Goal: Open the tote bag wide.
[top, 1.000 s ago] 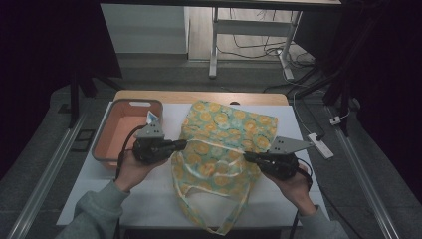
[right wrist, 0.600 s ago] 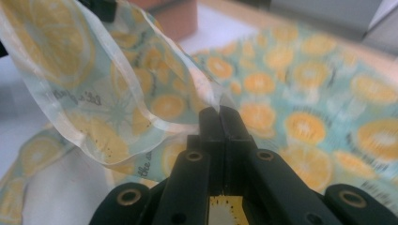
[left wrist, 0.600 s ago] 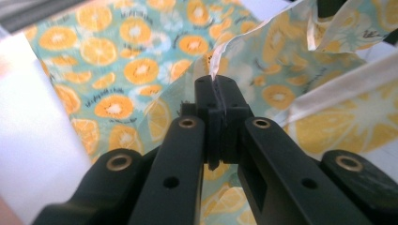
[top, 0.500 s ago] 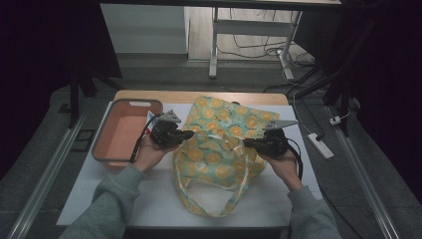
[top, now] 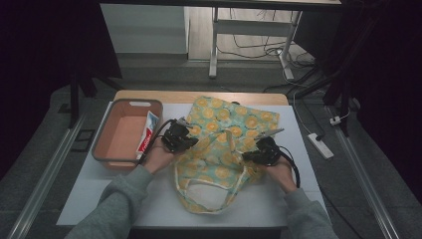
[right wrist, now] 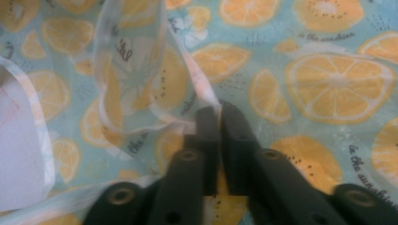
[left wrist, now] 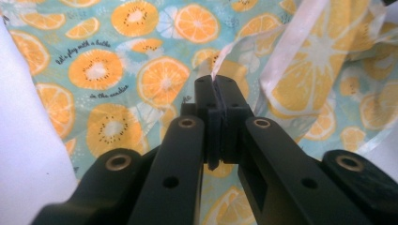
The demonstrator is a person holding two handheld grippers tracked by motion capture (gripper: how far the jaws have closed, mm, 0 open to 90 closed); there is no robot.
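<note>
We see a white table (top: 99, 194) from above, with a tote bag (top: 234, 124) printed with orange and kiwi slices on a teal ground lying flat at its middle; we place everything else by that bag. Its mouth and looped handle (top: 209, 191) point toward the person's edge of the table. To the left of the bag sits a salmon-coloured plastic basket (top: 107, 134), with a toothpaste box (top: 147, 133) leaning inside the wall nearest the bag. The left gripper (top: 191, 142) rests at the bag's left edge; in its own view its two black jaws are pressed together on a thin fold of the bag's fabric (left wrist: 220, 65) that rises between the tips. The right gripper (top: 247, 155) sits at the bag's right side, near the mouth; its jaws have just been opening, and in its own view a narrow gap stands between them, with the bag's hemmed edge (right wrist: 197, 101) at their tips. Grey sleeves (top: 117, 209) reach in from below the bag.
</note>
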